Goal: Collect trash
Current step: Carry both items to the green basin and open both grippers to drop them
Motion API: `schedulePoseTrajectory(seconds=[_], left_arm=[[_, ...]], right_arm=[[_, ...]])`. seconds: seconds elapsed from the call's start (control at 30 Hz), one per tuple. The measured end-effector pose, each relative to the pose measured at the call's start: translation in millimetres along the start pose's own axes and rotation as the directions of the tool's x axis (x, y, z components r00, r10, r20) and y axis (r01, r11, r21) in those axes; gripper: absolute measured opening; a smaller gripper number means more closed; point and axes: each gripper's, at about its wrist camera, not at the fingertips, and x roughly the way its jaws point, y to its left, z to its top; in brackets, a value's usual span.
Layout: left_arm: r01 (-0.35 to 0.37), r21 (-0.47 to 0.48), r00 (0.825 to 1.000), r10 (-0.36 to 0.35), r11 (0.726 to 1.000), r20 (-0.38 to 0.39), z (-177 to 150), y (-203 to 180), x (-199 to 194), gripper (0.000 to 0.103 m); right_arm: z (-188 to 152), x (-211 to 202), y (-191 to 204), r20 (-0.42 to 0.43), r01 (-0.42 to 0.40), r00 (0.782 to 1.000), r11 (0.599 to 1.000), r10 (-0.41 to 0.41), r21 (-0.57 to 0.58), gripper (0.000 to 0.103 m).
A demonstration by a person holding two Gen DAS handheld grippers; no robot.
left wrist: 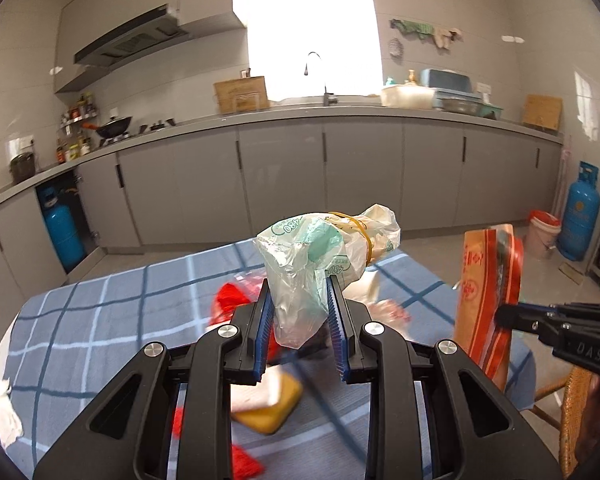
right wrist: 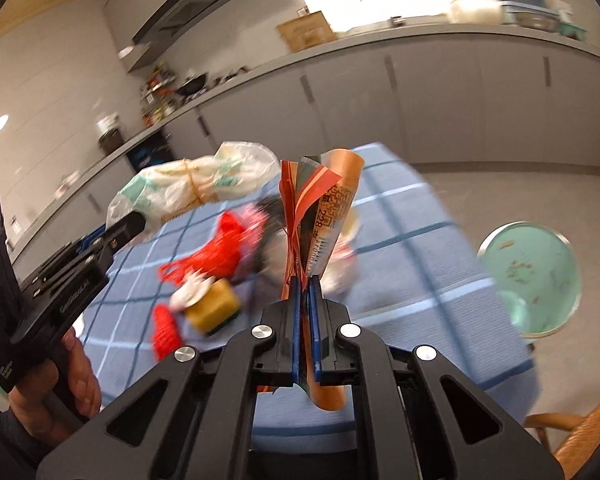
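Note:
My left gripper [left wrist: 300, 280] is shut on a crumpled clear plastic bag [left wrist: 332, 244] with green print and a yellow rubber band, held up above the blue checked tablecloth [left wrist: 100, 320]. My right gripper [right wrist: 305, 278] is shut on a flat orange and red wrapper [right wrist: 324, 208], which stands upright between its blue pads. The same wrapper [left wrist: 488, 288] shows at the right of the left wrist view, and the bag [right wrist: 196, 188] at the left of the right wrist view. On the cloth lie red netting [right wrist: 220, 252], a yellow sponge [right wrist: 214, 306] and other scraps, blurred.
A green bin [right wrist: 532, 272] stands on the floor right of the table. A wicker chair [left wrist: 576, 412] is at the table's right edge. Grey kitchen cabinets [left wrist: 284, 184] run along the far wall, with blue gas cylinders [left wrist: 582, 212] and a red-lined bucket [left wrist: 542, 232].

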Motion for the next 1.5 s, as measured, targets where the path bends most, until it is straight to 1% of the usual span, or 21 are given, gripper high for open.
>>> schedulePoseTrajectory(seconds=[0.2, 0.37, 0.53, 0.63, 0.7, 0.83, 0.93, 1.03, 1.13, 1.17, 1.3, 1.33, 1.37, 1.43, 1.5], left_arm=[[0.098, 0.075, 0.995, -0.098, 0.992, -0.012, 18, -58, 31, 0.027], [0.167, 0.126, 0.986, -0.164, 0.978, -0.034, 29, -104, 59, 0.027], [0.234, 0.158, 0.972, -0.224, 0.959, -0.074, 34, -149, 94, 0.027], [0.267, 0.174, 0.962, -0.252, 0.948, -0.106, 31, -173, 115, 0.027], [0.292, 0.173, 0.953, -0.270, 0.941, -0.139, 30, -191, 131, 0.027], [0.339, 0.173, 0.932, -0.304, 0.925, -0.197, 24, -220, 162, 0.027], [0.366, 0.177, 0.917, -0.323, 0.913, -0.233, 18, -237, 180, 0.027], [0.382, 0.179, 0.906, -0.330, 0.907, -0.264, 12, -252, 198, 0.027], [0.395, 0.179, 0.897, -0.336, 0.901, -0.288, 9, -265, 214, 0.027], [0.403, 0.178, 0.891, -0.341, 0.897, -0.300, 7, -269, 220, 0.027], [0.415, 0.187, 0.883, -0.344, 0.891, -0.320, 1, -280, 230, 0.028], [0.419, 0.189, 0.881, -0.346, 0.888, -0.323, -1, -281, 234, 0.030], [0.418, 0.191, 0.881, -0.346, 0.888, -0.323, -3, -282, 236, 0.037], [0.421, 0.196, 0.880, -0.346, 0.886, -0.326, -5, -283, 241, 0.048], [0.422, 0.196, 0.878, -0.345, 0.885, -0.333, -8, -280, 244, 0.049]], right_arm=[[14, -14, -67, 0.052, 0.107, 0.992, 0.992, -0.111, 0.070, 0.006], [22, -17, -120, 0.078, 0.190, 0.977, 0.974, -0.200, 0.121, 0.006], [25, -9, -165, 0.076, 0.251, 0.961, 0.955, -0.266, 0.160, 0.006], [23, 1, -188, 0.060, 0.282, 0.953, 0.943, -0.296, 0.180, 0.006], [22, 11, -209, 0.046, 0.309, 0.946, 0.932, -0.322, 0.189, 0.006], [21, 32, -241, 0.014, 0.336, 0.938, 0.920, -0.345, 0.204, 0.006], [20, 46, -259, -0.011, 0.352, 0.934, 0.912, -0.358, 0.212, 0.006], [20, 59, -270, -0.029, 0.359, 0.932, 0.911, -0.361, 0.204, 0.007], [21, 72, -278, -0.042, 0.377, 0.925, 0.906, -0.377, 0.193, 0.007], [21, 75, -281, -0.045, 0.380, 0.924, 0.905, -0.379, 0.193, 0.007], [20, 85, -293, -0.065, 0.397, 0.917, 0.895, -0.393, 0.202, 0.008], [19, 87, -296, -0.069, 0.403, 0.915, 0.893, -0.398, 0.201, 0.010], [19, 90, -298, -0.073, 0.411, 0.911, 0.890, -0.405, 0.196, 0.015], [16, 93, -303, -0.081, 0.433, 0.901, 0.879, -0.425, 0.201, 0.016], [13, 94, -308, -0.088, 0.444, 0.896, 0.870, -0.436, 0.212, 0.018]])
